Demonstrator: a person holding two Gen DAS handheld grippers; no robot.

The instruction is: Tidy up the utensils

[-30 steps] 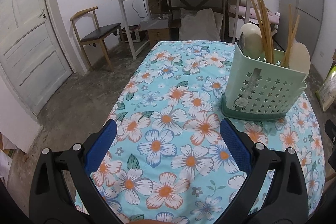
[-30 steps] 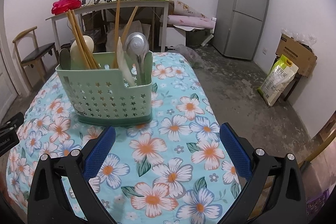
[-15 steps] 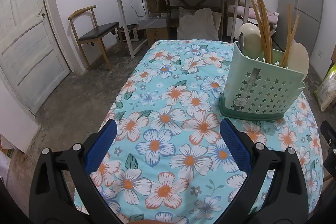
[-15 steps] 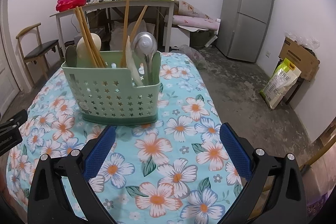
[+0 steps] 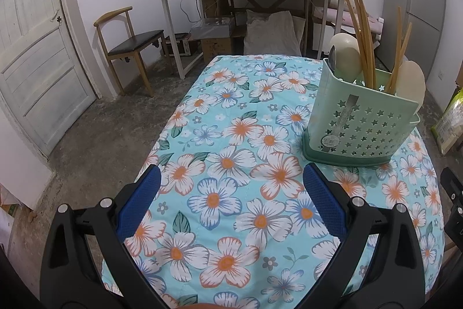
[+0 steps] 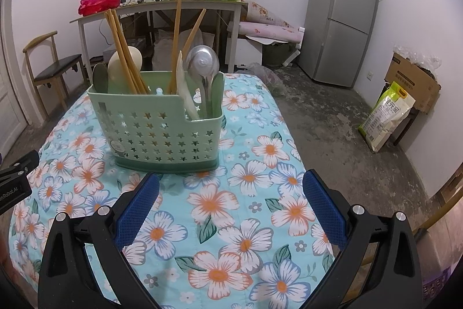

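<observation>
Floral-cloth surface [image 6: 231, 210] bare on all sides of the green star-perforated plastic caddy [image 6: 162, 132]; only obstacles: upright wooden chopsticks [image 6: 124, 57] and metal spoon [image 6: 202, 62] projecting above its rim.

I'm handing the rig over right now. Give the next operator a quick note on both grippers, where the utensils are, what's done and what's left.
Left gripper: open, holding nothing, above the floral tablecloth.
Right gripper: open, holding nothing, just short of the green caddy.
Utensils: chopsticks, metal spoon and cream spoons all stand in the caddy.
Done: no loose utensils visible on the cloth.
Left: apparently nothing; check beyond the views.
</observation>
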